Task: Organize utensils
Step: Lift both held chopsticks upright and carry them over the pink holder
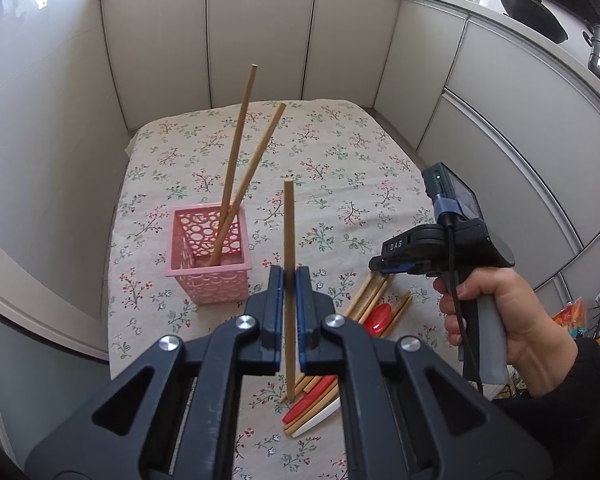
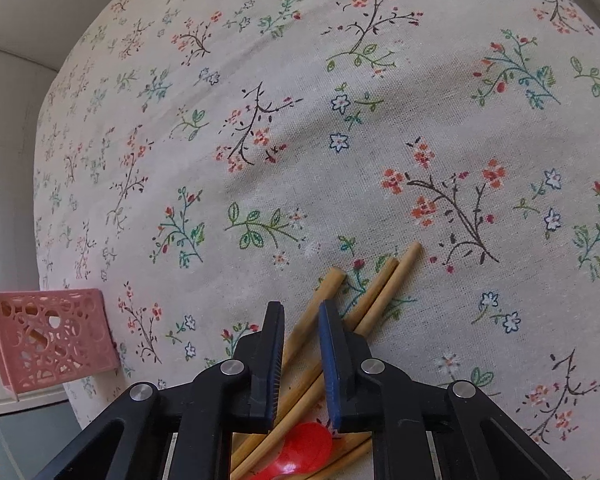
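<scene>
Two chopsticks (image 1: 236,160) already stand in our pink basket (image 1: 208,256); left tongs (image 1: 289,280) pinch a third upright to drop in, right tongs (image 2: 302,320) nearly pressed together around another chopstick (image 2: 308,320).

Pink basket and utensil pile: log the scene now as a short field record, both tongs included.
pink basket: upright on floral tablecloth, two chopsticks leaning inside
left tongs: shut on one held chopstick, upright, lifted beside the basket
right tongs: low over the pile, one pile chopstick between the fingers; contact unclear
pile: loose chopsticks, red spoon, white utensil
sorted: two chopsticks
</scene>
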The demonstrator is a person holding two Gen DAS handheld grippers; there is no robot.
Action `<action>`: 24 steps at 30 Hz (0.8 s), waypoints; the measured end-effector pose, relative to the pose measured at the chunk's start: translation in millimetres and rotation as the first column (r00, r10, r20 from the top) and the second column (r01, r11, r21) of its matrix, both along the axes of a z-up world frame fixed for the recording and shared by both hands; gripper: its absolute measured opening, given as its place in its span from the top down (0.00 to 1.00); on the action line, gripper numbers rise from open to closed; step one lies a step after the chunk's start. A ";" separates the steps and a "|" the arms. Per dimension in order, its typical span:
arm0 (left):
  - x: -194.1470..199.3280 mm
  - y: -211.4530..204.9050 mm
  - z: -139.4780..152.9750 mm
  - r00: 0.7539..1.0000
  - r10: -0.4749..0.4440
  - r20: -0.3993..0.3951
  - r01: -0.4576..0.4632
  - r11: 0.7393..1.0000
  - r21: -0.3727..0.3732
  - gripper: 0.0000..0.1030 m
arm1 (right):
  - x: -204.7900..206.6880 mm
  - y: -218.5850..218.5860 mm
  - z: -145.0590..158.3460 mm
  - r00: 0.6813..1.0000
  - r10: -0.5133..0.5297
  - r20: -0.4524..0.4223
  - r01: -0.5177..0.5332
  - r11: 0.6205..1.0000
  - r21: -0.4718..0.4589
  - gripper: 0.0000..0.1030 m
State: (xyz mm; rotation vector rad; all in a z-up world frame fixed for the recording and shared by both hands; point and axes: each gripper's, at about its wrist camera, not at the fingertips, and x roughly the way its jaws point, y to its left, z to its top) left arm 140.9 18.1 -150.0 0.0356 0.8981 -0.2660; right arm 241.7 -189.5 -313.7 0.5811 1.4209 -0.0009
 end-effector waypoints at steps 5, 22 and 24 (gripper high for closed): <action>-2.0 6.5 2.9 1.000 0.012 -0.001 -0.012 1.000 -0.010 0.94 | 9.5 15.3 0.3 1.000 0.027 0.004 -0.026 0.994 -0.105 0.83; -1.4 17.2 6.7 0.997 0.069 0.037 -0.068 0.998 -0.009 0.94 | 9.2 5.3 5.7 0.990 -0.053 0.134 0.048 0.998 0.038 0.90; -3.2 20.3 10.8 0.996 0.075 0.049 -0.075 0.997 -0.015 0.94 | 4.4 3.0 18.0 0.984 -0.038 0.175 0.031 0.999 0.043 0.90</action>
